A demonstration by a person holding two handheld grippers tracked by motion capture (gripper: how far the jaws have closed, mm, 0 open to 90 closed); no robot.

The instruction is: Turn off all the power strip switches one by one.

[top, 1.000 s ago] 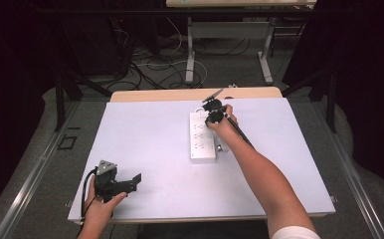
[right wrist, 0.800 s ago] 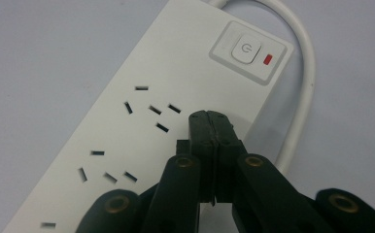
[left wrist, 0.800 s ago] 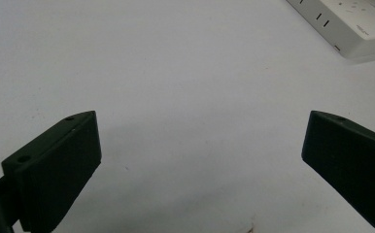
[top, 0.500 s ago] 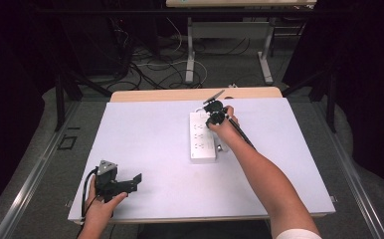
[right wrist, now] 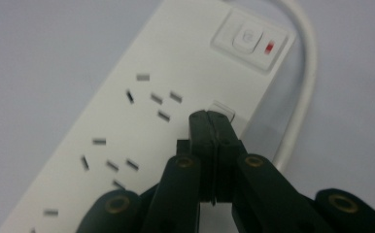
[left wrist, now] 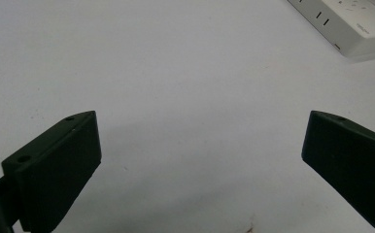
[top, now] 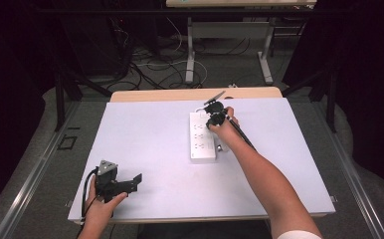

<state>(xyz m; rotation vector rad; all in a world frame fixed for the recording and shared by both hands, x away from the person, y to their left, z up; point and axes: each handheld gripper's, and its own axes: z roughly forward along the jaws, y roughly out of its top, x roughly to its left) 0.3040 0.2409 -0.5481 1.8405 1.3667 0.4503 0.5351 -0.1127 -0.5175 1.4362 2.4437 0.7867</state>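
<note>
No readable text or numbers on the power strip.

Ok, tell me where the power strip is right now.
In the high view, the white power strip lies on the table's far middle, under the right gripper, far from the left gripper.

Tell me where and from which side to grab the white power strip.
Grip the power strip across its narrow width near the middle, coming straight down from above. It lies flat on the table, long and slim, so the two long edges are probably the best parallel faces. Avoid the switch end, where the cord leaves.
</note>
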